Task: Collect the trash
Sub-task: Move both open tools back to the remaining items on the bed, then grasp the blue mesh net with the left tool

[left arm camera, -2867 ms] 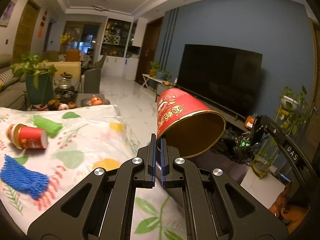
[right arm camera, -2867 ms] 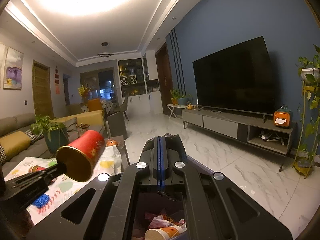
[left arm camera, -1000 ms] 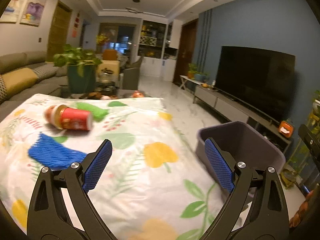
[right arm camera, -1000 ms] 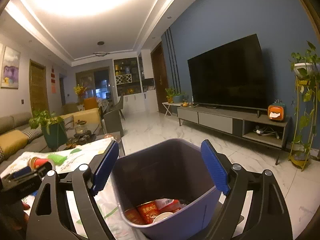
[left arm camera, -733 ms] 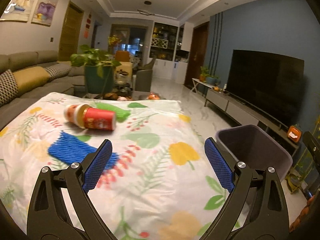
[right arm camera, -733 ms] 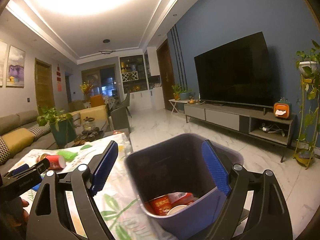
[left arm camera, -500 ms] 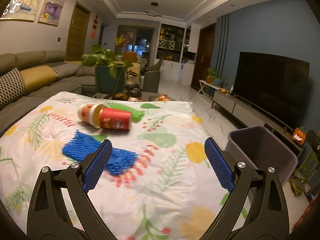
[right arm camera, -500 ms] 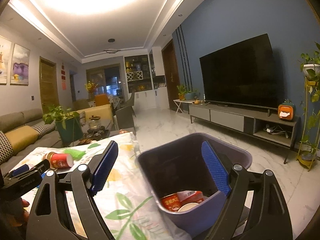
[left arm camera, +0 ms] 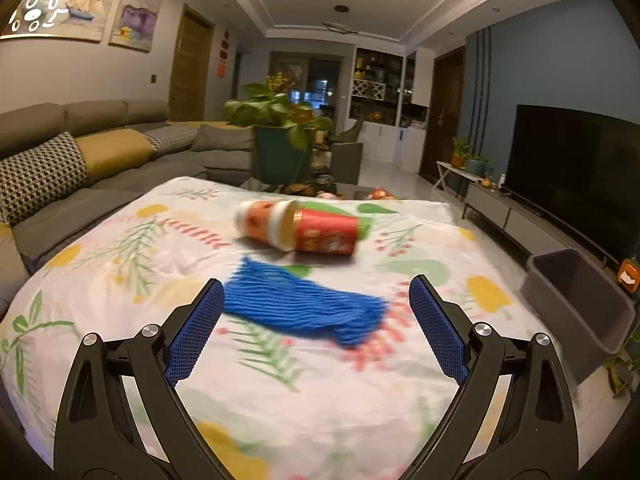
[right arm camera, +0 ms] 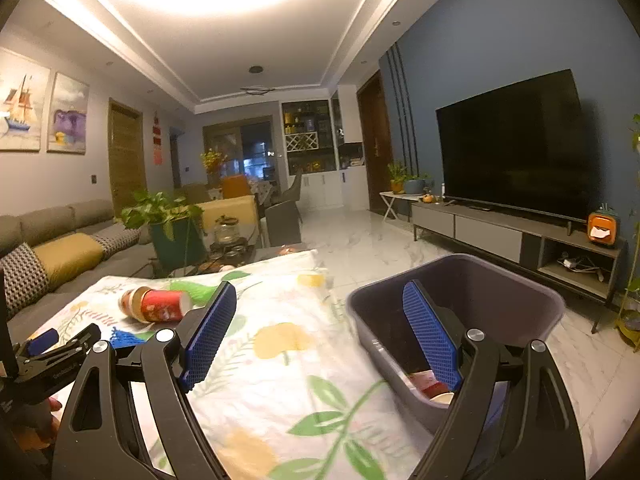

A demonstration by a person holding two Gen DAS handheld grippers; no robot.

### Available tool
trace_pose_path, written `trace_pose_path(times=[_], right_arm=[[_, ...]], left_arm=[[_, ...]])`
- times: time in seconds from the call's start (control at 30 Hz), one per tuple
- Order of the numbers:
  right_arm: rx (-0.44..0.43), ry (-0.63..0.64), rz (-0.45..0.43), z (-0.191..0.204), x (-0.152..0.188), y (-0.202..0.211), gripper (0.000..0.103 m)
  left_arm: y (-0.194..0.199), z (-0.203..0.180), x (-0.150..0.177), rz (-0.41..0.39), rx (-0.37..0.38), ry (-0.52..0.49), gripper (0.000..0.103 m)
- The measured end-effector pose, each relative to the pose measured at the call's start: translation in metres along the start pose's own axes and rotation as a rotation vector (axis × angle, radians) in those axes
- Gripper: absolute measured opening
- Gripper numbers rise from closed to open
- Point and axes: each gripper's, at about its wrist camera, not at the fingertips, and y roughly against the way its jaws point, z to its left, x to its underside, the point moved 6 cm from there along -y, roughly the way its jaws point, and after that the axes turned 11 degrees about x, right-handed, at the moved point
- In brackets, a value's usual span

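Observation:
A blue foam net lies on the flowered tablecloth, just beyond my open left gripper and between its fingers in line of sight. Behind it lie a red paper cup with a bottle in it and a green foam net. The grey trash bin stands off the table's right edge. In the right wrist view my open right gripper hovers over the table edge beside the bin, which holds red cups. The red cup and blue net lie to its left.
A grey sofa with cushions runs along the left. A potted plant and tea things stand behind the table. The TV and its low cabinet line the blue wall on the right, across a marble floor.
The left gripper let go of the big red can into the bin, opened, and swung left over the table toward the blue net. The right gripper opened and turned left, away from the bin.

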Motion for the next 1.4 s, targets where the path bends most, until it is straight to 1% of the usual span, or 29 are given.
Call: trace_pose_path(times=[0.1,0.17,0.4,0.5,0.63,0.73,0.8,0.83,0.87,0.9,0.97,1.03,1.1,1.13,1.2,1.27,1.33,1.4], right_arm=[[-0.025,0.004,0.014,0.014,0.004,-0.003,0.083],[-0.041,0.013,0.019,0.025,0.007,-0.006,0.083],[-0.087,0.044,0.027,0.057,0.013,-0.014,0.083],[-0.093,0.059,0.022,0.064,0.013,-0.018,0.083],[-0.105,0.058,0.026,0.069,0.012,-0.026,0.083],[-0.111,0.055,0.029,0.073,0.011,-0.032,0.083],[-0.113,0.058,0.032,0.078,0.012,-0.034,0.083],[-0.115,0.061,0.034,0.080,0.013,-0.036,0.083],[-0.116,0.063,0.035,0.081,0.014,-0.037,0.083],[-0.117,0.066,0.038,0.082,0.015,-0.038,0.083],[-0.119,0.069,0.041,0.085,0.017,-0.039,0.083],[-0.121,0.073,0.046,0.087,0.018,-0.039,0.083],[-0.122,0.076,0.051,0.089,0.019,-0.041,0.083],[-0.123,0.077,0.053,0.091,0.020,-0.042,0.083],[-0.128,0.079,0.060,0.094,0.020,-0.043,0.083],[-0.132,0.084,0.063,0.097,0.020,-0.043,0.083],[-0.136,0.093,0.065,0.100,0.020,-0.043,0.083],[-0.140,0.099,0.066,0.104,0.020,-0.043,0.083]], left_arm=[[-0.001,0.025,0.003,0.008,-0.021,0.001,0.092],[-0.002,0.034,0.003,0.009,-0.026,-0.005,0.092],[-0.022,0.052,0.003,0.053,-0.022,-0.020,0.092],[-0.039,0.054,0.001,0.084,-0.021,-0.031,0.092],[-0.068,0.060,0.000,0.144,-0.009,-0.023,0.092],[-0.088,0.066,0.001,0.199,-0.021,-0.014,0.089],[-0.098,0.069,0.003,0.233,-0.019,-0.012,0.081],[-0.104,0.070,0.006,0.255,-0.017,-0.012,0.080],[-0.108,0.070,0.009,0.276,-0.011,-0.009,0.075],[-0.113,0.071,0.013,0.304,-0.007,-0.002,0.069],[-0.122,0.074,0.021,0.348,0.005,0.015,0.061],[-0.125,0.077,0.025,0.366,0.013,0.030,0.055],[-0.125,0.076,0.026,0.368,0.031,0.029,0.038],[-0.125,0.074,0.027,0.371,0.038,0.024,0.033],[-0.125,0.071,0.029,0.375,0.051,0.011,0.015],[-0.124,0.066,0.030,0.372,0.068,-0.004,0.011],[-0.121,0.065,0.028,0.355,0.067,-0.007,0.009],[-0.114,0.066,0.022,0.319,0.066,0.004,0.008]])
